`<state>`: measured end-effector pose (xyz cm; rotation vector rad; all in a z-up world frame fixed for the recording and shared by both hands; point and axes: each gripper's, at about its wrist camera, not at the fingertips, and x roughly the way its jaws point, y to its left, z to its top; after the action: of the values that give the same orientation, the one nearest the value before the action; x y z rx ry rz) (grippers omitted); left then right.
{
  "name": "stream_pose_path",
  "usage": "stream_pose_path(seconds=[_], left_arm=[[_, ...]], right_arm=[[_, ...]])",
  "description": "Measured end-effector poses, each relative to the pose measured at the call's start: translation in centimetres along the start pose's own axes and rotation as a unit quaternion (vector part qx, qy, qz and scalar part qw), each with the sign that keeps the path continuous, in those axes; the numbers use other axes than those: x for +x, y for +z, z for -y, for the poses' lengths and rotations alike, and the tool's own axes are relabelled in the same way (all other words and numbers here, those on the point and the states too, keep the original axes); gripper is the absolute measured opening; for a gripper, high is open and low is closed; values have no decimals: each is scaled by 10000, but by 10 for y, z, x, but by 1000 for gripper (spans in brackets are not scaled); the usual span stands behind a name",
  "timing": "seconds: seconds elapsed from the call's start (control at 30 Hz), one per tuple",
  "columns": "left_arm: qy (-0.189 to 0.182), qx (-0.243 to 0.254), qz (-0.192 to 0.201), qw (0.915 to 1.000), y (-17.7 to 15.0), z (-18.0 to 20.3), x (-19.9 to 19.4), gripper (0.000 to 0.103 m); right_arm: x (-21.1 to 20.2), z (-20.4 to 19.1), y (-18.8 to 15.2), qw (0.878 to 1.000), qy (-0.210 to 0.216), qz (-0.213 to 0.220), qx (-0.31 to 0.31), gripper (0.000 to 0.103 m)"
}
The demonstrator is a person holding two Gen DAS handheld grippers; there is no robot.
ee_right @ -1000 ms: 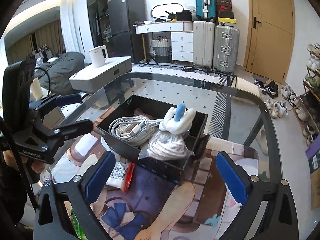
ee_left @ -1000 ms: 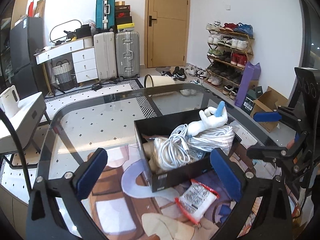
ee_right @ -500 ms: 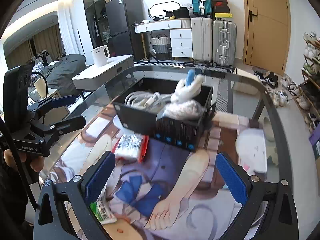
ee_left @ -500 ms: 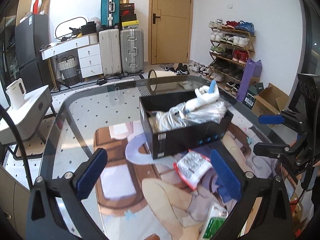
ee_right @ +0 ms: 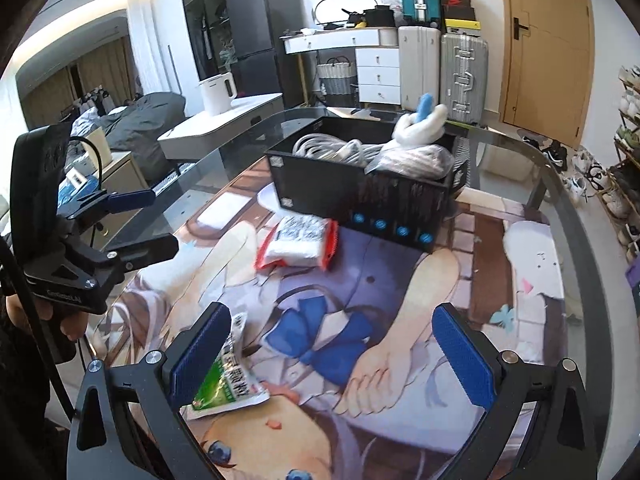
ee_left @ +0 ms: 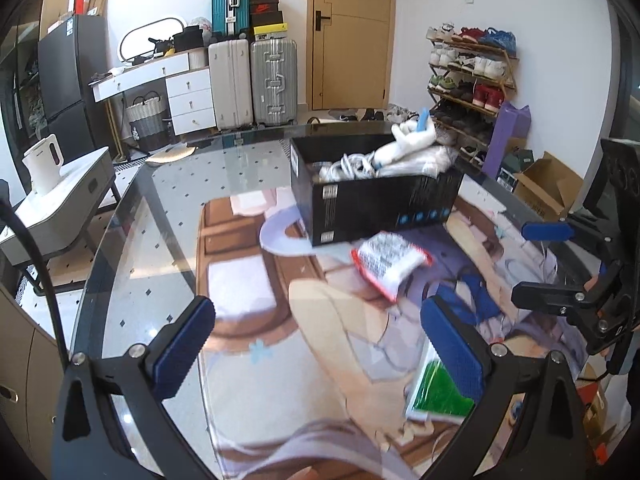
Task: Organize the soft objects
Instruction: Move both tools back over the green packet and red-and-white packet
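Right now both the left gripper (ee_left: 316, 344) and the right gripper (ee_right: 332, 344) are wide open, holding nothing. A red-edged white packet (ee_right: 298, 242) lies on the mat (ee_right: 400, 280) just beside the black box (ee_right: 360, 188); a green packet (ee_right: 226, 384) lies near.

The printed mat (ee_right: 400, 280) lies bare in front of the black box (ee_right: 360, 200), so a gripper can pass there. The red-edged packet (ee_right: 298, 242) lies just before the box. The green packet (ee_right: 226, 380) lies near the table edge. Cables (ee_right: 332, 148) and a white plush toy (ee_right: 420, 120) fill the box.
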<state>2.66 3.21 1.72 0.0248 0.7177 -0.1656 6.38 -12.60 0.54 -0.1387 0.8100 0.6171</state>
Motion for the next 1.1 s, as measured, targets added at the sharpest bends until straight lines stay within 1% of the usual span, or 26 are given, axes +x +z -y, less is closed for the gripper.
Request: stream_pose_path(seconds=[0.33,0.67,0.83,0.93,1.1], left_arm=[[54,-100,-168,9998,-24,-7,-7,103],[80,-165,-201,9996,-32,-14,-9,103],[77,-187,-236,9995,-33,-15,-5,103],[74,-186,-261,9995,-33,-15,-3,103],[46,-177,-323,9993,-34,-13,2,103]], right_arm=[[16,-31,-18,9991,232,-232,-282,102],[43,-62,-31,9946,456,-570,-734,102],[54,-68,-34,9924,442,-725,-892,102],[57,-68,-35,9925,342,-713,-927,102],[60,-55,-32,9941,154,-711,-807,102]])
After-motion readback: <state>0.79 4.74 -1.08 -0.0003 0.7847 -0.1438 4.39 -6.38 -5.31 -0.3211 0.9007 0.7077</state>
